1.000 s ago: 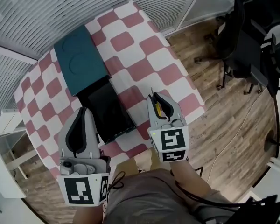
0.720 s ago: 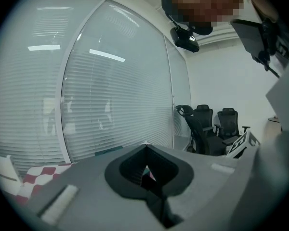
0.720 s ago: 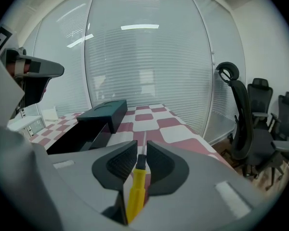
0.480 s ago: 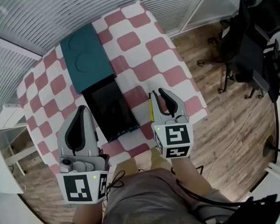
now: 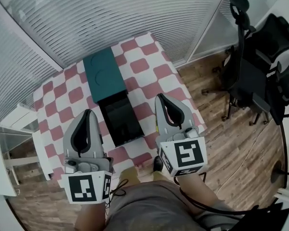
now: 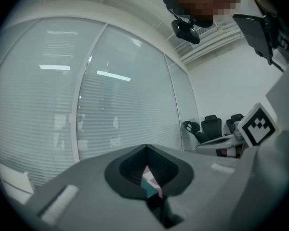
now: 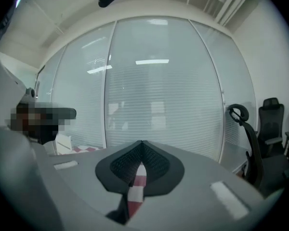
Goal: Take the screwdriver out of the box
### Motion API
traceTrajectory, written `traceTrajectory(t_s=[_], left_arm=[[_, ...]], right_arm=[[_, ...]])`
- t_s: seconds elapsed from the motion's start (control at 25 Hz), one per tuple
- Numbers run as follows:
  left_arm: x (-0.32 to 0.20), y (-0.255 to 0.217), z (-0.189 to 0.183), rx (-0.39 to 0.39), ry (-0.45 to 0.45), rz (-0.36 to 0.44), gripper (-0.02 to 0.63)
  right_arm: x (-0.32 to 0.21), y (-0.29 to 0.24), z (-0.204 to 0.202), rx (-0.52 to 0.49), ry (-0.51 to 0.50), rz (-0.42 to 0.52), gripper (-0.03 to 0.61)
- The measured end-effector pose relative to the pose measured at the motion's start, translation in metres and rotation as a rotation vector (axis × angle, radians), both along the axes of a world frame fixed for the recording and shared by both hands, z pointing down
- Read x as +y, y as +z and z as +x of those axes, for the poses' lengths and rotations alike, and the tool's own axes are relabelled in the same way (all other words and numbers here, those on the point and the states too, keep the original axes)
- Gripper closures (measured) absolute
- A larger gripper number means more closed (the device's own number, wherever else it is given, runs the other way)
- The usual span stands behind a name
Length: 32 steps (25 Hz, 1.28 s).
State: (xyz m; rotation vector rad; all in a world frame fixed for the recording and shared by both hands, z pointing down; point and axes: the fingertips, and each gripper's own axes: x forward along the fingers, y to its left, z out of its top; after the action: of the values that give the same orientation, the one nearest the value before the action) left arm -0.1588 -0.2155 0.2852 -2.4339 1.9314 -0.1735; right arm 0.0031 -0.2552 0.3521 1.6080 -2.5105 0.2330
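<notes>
The box stands open on the checked tablecloth, its black inside showing and its teal lid folded back behind it. A thin yellow strip of the screwdriver shows on the cloth just right of the box, mostly hidden by my right gripper. That gripper hangs high above the table; its jaws have just been closing and are shut with nothing between them. My left gripper is raised over the box's left side, also shut and empty.
Black office chairs stand on the wood floor to the right of the table. A glass wall with blinds runs behind it. A white shelf unit sits at the left. The person's shoe is by the table's near edge.
The right gripper held the screwdriver, opened and left it on the cloth beside the box, then shut empty. Both grippers have risen toward the camera.
</notes>
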Motion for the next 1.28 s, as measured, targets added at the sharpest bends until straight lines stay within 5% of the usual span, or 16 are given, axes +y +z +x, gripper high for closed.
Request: traceTrajectory(t_s=[0.52, 1.28], left_arm=[[0.034, -0.062, -0.035, -0.025, -0.104, 0.161, 0.612], [0.047, -0.074, -0.035, -0.022, -0.099, 0.196, 0.613]], right_arm=[[0.032, -0.095, -0.035, 0.004, -0.135, 0.236, 0.555], [0.045, -0.106, -0.052, 0.022, -0.19, 0.276, 0.555]])
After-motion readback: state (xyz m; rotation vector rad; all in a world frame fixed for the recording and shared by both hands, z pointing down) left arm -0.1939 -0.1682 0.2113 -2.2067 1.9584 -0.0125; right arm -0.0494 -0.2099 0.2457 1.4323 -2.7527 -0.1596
